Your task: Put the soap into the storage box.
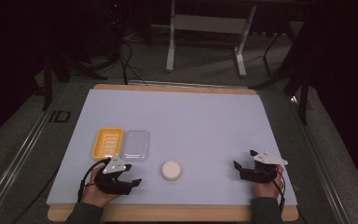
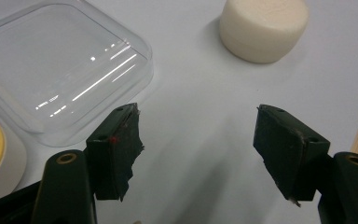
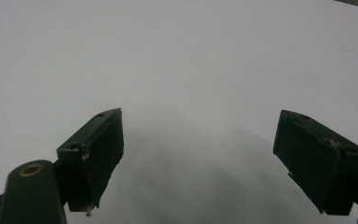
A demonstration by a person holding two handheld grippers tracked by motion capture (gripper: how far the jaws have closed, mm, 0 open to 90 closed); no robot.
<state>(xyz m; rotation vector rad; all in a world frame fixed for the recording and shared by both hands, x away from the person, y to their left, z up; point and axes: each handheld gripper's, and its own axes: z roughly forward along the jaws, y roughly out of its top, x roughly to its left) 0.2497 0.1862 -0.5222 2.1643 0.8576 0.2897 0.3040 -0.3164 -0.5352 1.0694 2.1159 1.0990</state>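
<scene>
tabletop (image 1: 200, 116) pale lilac-white, matte, smooth, with a wooden rim along its near and far edges. left gripper (image 1: 129, 179) sits near the front left edge, jaws apart with nothing between them, bare surface showing in the gap in the left gripper view (image 2: 198, 135). right gripper (image 1: 243, 161) near the front right edge, well apart from everything, jaws spread wide and empty over blank surface in the right gripper view (image 3: 198, 154). soap (image 1: 171, 170), a round cream puck with flat top and soft edges, lies just right of the left gripper, a little ahead of the jaws, free on all sides (image 2: 263, 28). clear lid (image 1: 135, 145), rounded-rectangle glossy plastic, just beyond the left gripper, its corner close to one jaw (image 2: 65, 70). yellow dish (image 1: 106, 142), ribbed inside, opaque plastic, touching or just beside the clear lid on its left. wide open room across the middle and far half of the tabletop. jaw pads black, worn, ragged at the edges.
</scene>
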